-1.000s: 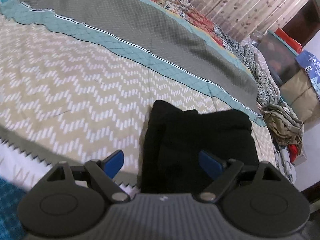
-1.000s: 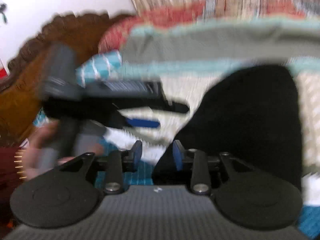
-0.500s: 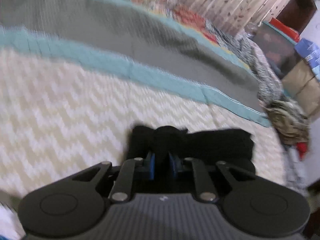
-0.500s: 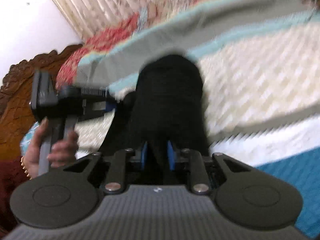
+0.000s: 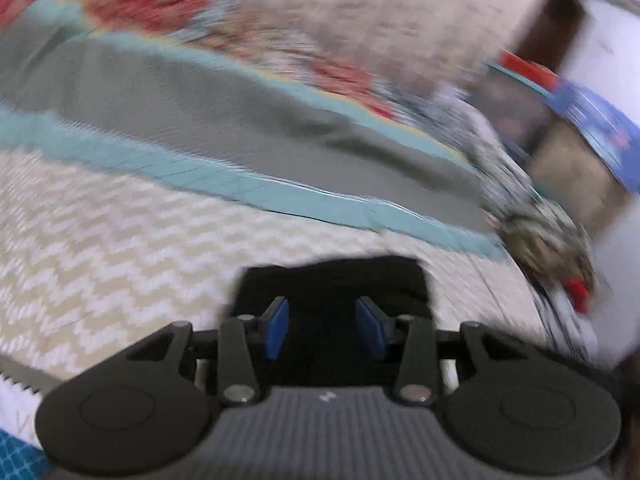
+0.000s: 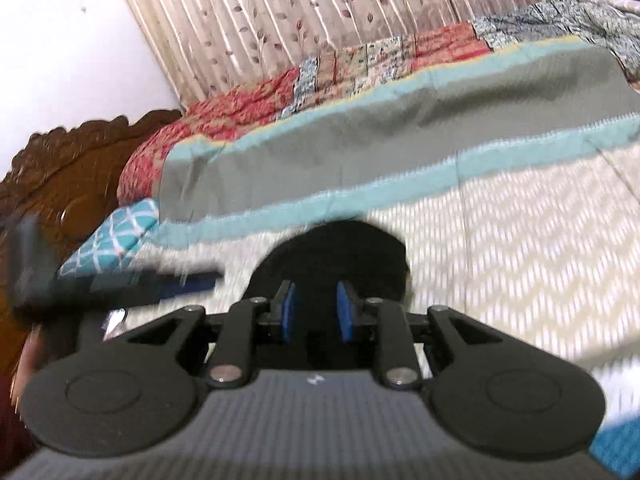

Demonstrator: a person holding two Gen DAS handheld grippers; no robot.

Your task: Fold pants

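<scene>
The black pants (image 5: 332, 280) lie as a folded bundle on the zigzag bedspread (image 5: 120, 260), straight ahead of my left gripper (image 5: 324, 320). Its jaws are opening, and the blue pads stand apart with black cloth showing between them, not pinched. In the right wrist view the pants (image 6: 340, 248) form a rounded dark mound, and my right gripper (image 6: 316, 312) has its near end between its close-set pads. Those jaws are just starting to open. The left gripper (image 6: 192, 284) shows as a dark blur to the left of the mound.
A grey blanket with teal borders (image 5: 240, 128) crosses the bed behind the pants, with a red patchwork quilt (image 6: 360, 64) beyond it. A heap of clothes (image 5: 548, 240) sits at the bed's right edge. A carved wooden headboard (image 6: 72, 168) and a teal pillow (image 6: 116, 240) are at the left.
The left jaws went from wide apart to shut on the pants and have parted again as the gripper rose. The right jaws narrowed onto the pants, and that gripper swung across the bed.
</scene>
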